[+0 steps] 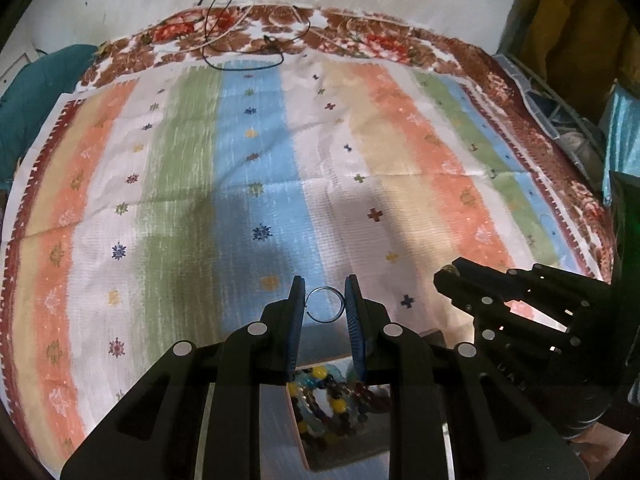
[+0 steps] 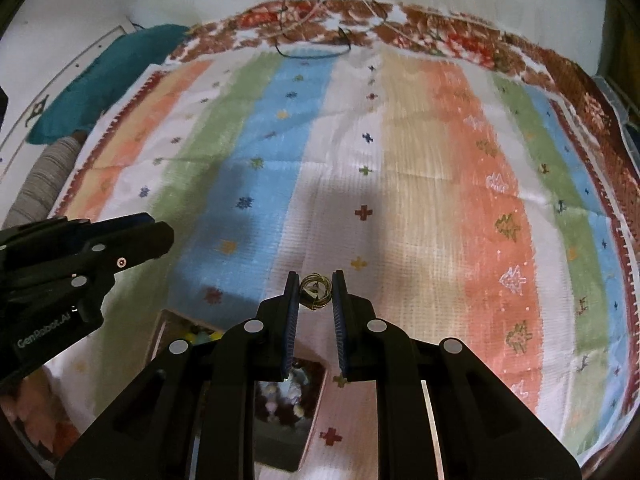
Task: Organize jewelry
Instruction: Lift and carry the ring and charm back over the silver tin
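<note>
1. Left hand-held gripper (image 1: 324, 296): jaws nearly closed, pinching a thin silver ring (image 1: 325, 306) between the blue pads, held above the striped cloth (image 1: 256, 160)
2. Right hand-held gripper (image 2: 316, 290): jaws nearly closed on a small gold-coloured ring (image 2: 317, 291); detail too fine to resolve
3. Open box (image 1: 304, 436) of coloured beads (image 1: 332, 404) sits near, below both grippers
4. Black cable (image 1: 224, 20) at far cloth edge

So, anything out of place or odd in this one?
Nothing is spilled or damaged. Each gripper holds a ring: the left gripper a plain silver ring, the right gripper a gold ring. The beads sit inside their box. Only loose cables trail across the cloth's far edge.
</note>
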Demonstrator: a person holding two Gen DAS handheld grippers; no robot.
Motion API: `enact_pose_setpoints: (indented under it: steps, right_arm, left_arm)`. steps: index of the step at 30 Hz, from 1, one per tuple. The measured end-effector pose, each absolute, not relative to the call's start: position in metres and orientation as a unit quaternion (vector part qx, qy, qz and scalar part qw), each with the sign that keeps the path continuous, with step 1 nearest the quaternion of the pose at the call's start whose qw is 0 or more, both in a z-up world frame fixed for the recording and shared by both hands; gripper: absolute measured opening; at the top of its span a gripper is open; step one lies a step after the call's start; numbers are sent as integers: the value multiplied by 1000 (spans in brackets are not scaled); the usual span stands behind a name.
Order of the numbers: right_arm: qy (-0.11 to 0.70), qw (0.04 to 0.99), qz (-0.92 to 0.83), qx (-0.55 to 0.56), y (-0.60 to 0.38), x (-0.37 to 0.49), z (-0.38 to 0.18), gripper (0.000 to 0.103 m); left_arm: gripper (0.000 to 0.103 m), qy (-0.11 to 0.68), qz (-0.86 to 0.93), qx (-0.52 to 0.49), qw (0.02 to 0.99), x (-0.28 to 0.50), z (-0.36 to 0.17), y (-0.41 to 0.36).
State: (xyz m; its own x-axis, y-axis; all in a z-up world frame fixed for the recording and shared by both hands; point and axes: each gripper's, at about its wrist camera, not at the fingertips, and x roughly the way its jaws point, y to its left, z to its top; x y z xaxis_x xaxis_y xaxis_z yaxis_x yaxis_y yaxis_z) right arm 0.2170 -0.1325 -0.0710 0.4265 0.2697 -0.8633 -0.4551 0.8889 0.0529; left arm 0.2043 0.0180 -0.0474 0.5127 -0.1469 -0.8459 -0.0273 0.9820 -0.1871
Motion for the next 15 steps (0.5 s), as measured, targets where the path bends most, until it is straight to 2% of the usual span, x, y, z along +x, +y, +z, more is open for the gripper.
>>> enact_pose_setpoints:
  steps: [15]
  right_arm:
    - [460, 853, 235, -73, -148, 177, -51, 17]
  left_arm:
    - [20, 467, -55, -81, 879, 163, -24, 9]
